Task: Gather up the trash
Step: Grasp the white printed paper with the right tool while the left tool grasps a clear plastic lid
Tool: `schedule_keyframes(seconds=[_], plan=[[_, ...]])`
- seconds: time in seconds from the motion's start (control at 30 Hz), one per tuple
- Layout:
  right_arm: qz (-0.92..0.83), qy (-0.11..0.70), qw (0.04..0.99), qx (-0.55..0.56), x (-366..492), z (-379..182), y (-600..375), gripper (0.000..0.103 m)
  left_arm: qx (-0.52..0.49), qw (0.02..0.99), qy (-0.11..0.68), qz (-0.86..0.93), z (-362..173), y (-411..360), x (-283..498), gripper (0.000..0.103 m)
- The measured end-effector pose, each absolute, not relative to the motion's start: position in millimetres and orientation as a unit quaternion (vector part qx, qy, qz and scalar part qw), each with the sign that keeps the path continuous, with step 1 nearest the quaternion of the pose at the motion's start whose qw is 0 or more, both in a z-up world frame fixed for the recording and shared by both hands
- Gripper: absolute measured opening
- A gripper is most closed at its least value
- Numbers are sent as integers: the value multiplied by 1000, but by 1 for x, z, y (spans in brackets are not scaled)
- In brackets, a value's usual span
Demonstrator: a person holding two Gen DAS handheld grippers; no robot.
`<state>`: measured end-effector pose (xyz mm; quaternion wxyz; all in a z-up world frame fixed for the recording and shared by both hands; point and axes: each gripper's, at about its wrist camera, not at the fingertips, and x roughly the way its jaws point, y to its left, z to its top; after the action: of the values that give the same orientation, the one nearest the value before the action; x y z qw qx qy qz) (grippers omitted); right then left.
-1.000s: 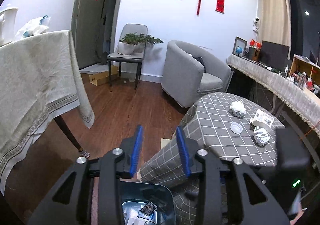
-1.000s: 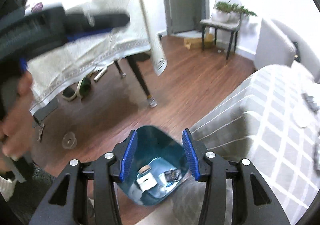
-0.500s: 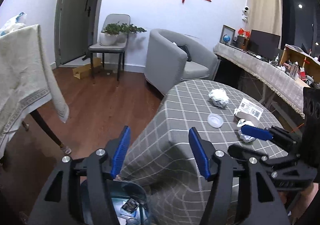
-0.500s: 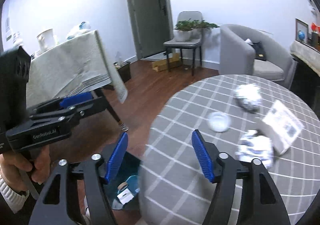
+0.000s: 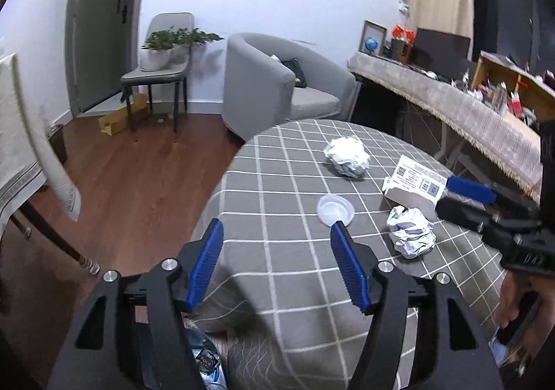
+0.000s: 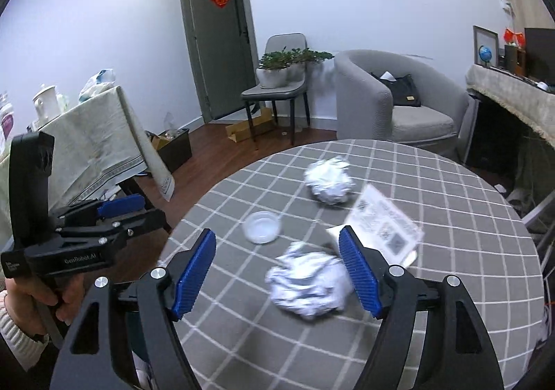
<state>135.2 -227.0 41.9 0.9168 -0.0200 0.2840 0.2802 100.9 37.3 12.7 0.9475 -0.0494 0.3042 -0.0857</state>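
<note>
Round table (image 6: 451, 286) with grey checked cloth: carries all the trash left to collect, as far as both views show. Four items counted on it.

Bin (image 5: 204, 355), blue, on the floor at the near edge of the table, only a sliver visible low in the left wrist view between the finger arms. Some wrappers or packets lie inside, so part of the job looks done. How full it is cannot be told.

Printed card box (image 6: 385, 223), with QR squares on its face, at the right of the group. Not yet collected.

Far paper ball (image 6: 329, 182), crumpled white, toward the far side of the table. Not yet collected.

Near paper ball (image 6: 308, 282), crumpled white, directly ahead of the right tongs (image 6: 277, 272) and between the lines of the two blue pads, closer to the right one. Pads do not press on it; no grip yet. Judged the next item.

Clear plastic lid (image 5: 334, 209), small and round, flat on the cloth between the two balls. Ahead of the left tongs (image 5: 277, 261), just beyond the right fingertip. Not yet collected.

Right tongs: wide, jaws just been opening, nothing held. Left tongs: wide, jaws just been opening, empty, only cloth between them.

Estimate: partway through; four pieces remain, none in hand.
</note>
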Motion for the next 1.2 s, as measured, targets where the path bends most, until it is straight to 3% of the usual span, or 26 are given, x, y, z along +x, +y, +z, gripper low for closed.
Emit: schedule_keyframes(seconds=[0.7, 0.8, 1.2], plan=[[248, 311, 917, -2, 193, 37, -285, 74, 19, 924, 354, -145, -13, -17, 158, 66], [248, 324, 913, 0, 202, 33, -288, 60, 31, 918, 365, -150, -17, -24, 164, 62], [273, 376, 885, 13, 223, 11, -274, 37, 33, 911, 380, -158, -22, -27, 178, 43]])
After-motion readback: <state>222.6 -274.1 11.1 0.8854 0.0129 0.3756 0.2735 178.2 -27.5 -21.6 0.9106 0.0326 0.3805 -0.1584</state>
